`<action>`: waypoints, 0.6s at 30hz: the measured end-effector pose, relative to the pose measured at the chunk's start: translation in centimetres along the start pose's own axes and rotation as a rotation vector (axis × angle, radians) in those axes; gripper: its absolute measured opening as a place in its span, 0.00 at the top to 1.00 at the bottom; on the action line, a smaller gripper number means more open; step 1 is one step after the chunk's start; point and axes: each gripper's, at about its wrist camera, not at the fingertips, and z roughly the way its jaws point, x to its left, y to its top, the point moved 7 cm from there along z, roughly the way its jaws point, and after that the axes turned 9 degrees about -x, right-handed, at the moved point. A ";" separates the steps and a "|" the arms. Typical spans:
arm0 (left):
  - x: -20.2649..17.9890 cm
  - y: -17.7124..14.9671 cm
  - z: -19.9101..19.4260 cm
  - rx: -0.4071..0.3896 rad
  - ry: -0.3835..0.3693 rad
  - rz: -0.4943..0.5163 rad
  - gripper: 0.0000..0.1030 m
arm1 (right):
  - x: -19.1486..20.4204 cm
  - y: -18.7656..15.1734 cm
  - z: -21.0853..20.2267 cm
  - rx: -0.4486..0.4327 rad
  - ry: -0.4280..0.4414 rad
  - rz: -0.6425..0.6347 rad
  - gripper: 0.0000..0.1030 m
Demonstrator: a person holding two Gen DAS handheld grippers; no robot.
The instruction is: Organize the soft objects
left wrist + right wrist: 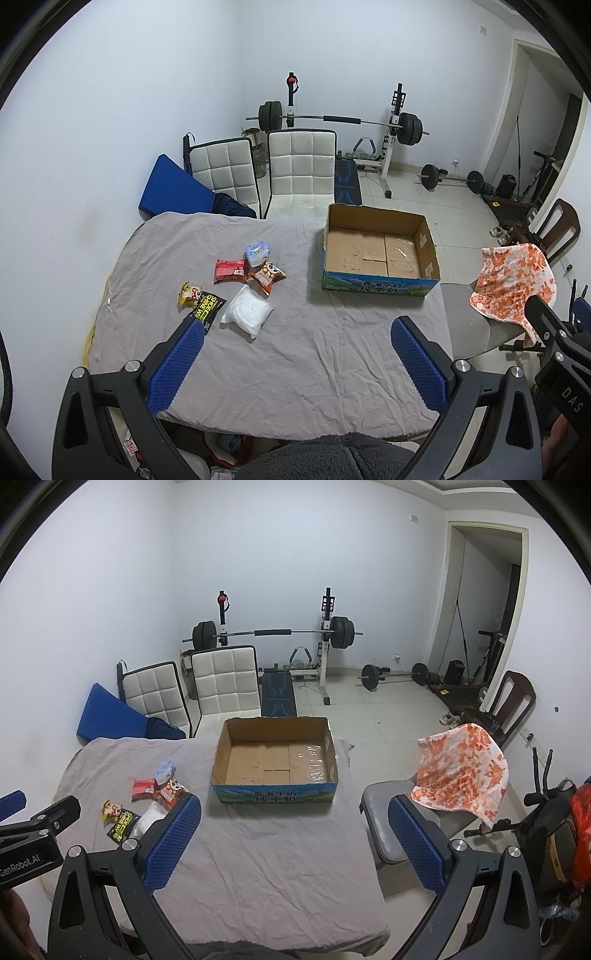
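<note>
Several soft packets lie on the grey-sheeted table (pixel 295 350): a white pouch (pixel 246 310), a black shoe-wipe packet (pixel 207 307), a yellow snack (pixel 189 293), a red packet (pixel 231 269), an orange snack bag (pixel 267 276) and a pale blue tissue pack (pixel 258 252). An open, empty cardboard box (pixel 380 251) stands to their right; it also shows in the right wrist view (pixel 275 760). My left gripper (pixel 295 343) is open and empty, held above the table's near side. My right gripper (pixel 293 819) is open and empty, nearer the box.
An orange-and-white towel (pixel 461 771) drapes over a grey chair (pixel 388 812) right of the table. Two white padded chairs (pixel 295 166) and a blue cushion (pixel 170 188) stand behind the table. A barbell rack (pixel 343 122) and weights sit by the far wall.
</note>
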 end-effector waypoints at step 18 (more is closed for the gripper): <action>0.0 0.9 2.5 0.025 0.095 -0.050 0.00 | -0.7 -0.1 5.3 0.056 0.111 -0.004 0.00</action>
